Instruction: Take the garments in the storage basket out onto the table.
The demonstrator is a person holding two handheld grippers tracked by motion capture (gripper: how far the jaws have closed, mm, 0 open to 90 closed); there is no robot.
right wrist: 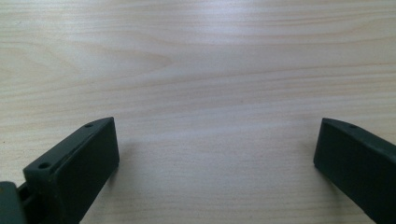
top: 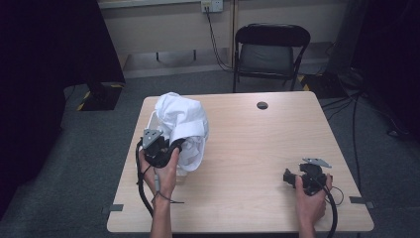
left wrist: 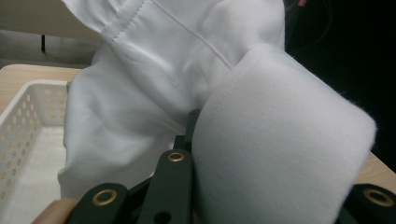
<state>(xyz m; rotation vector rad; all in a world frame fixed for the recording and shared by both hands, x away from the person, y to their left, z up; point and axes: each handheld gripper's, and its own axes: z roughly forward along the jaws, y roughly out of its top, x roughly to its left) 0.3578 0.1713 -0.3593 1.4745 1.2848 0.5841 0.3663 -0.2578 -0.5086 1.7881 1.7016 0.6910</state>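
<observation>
A crumpled white garment [top: 181,121] is bunched up over a white perforated basket [left wrist: 23,116] at the table's left side. My left gripper [top: 173,147] is shut on a fold of this garment [left wrist: 261,140], and thick white fabric bulges over its jaws and hides the right one. The cloth hangs from the grip, lifted above the basket. My right gripper [top: 289,177] rests low over the bare wood at the front right. Its jaws [right wrist: 217,140] stand wide open with nothing between them.
The wooden table [top: 247,148] has a small dark round hole [top: 262,105] near its far edge. A black folding chair [top: 271,49] stands behind the table. Cables run across the floor at the right. Dark curtains flank both sides.
</observation>
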